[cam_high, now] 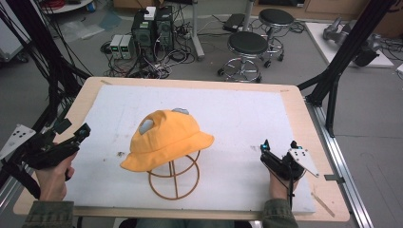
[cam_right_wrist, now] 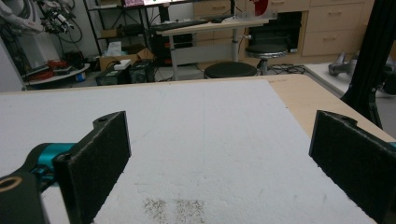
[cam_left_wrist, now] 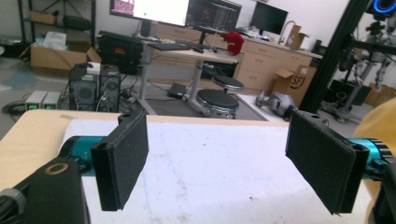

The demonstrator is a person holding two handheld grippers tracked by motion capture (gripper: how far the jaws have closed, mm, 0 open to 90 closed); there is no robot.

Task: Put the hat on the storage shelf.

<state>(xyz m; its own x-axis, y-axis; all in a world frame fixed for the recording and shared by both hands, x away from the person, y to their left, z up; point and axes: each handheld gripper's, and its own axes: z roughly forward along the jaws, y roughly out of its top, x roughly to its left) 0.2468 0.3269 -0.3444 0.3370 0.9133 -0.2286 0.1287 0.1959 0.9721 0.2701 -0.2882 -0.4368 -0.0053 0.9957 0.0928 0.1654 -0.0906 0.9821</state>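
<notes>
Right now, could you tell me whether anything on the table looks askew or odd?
The yellow hat sits lopsided on its wire stand, brim drooping lower at the near left. The white mat has a dark speckled smudge near the right gripper.

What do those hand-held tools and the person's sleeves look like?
Each gripper, left and right, is a black handheld body with two flat, black, foam-faced fingers on teal mounts. The right one has a grey three-cornered plate on top and a black cable. The person wears olive-green sleeves.
</notes>
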